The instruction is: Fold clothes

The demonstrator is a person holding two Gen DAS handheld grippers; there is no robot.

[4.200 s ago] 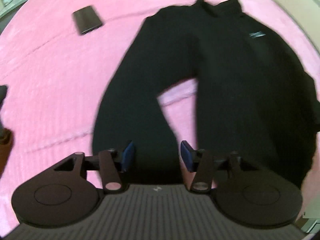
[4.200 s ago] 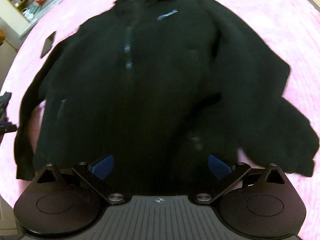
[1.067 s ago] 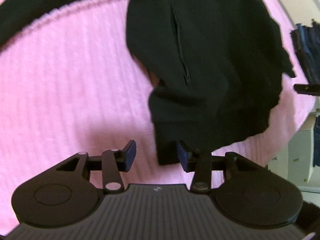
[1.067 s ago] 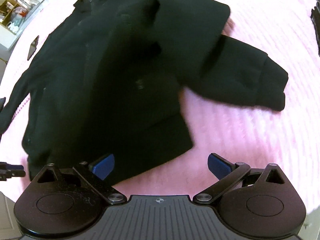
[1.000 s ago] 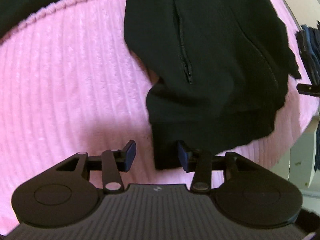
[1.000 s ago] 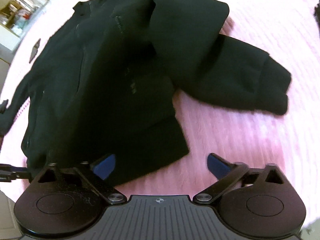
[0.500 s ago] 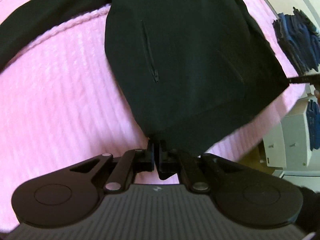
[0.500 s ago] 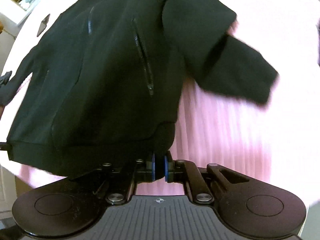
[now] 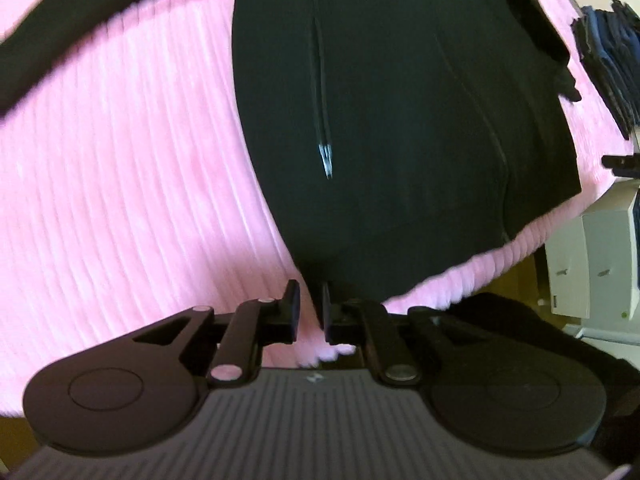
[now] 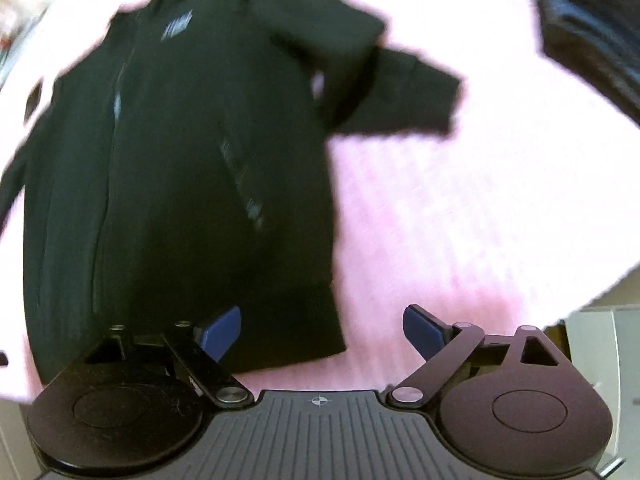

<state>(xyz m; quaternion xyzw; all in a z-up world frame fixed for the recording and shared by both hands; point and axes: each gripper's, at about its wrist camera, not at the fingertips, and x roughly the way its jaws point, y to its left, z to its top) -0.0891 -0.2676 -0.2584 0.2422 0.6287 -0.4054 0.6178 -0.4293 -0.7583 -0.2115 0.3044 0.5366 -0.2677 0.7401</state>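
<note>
Our right gripper [image 10: 322, 326] has let go, fingers now wide apart; our left gripper [image 9: 310, 312], fingers slightly parted, has released the black zip-up fleece jacket [image 9: 400, 120], flat on the pink ribbed blanket [image 9: 120, 200].

Left gripper [image 9: 310, 312] and right gripper [image 10: 322, 330] — black ribbed housings, twin round discs, silver pivot screws, small centre emblem — with blue pads [image 10: 222, 330] on black linkage arms.
</note>
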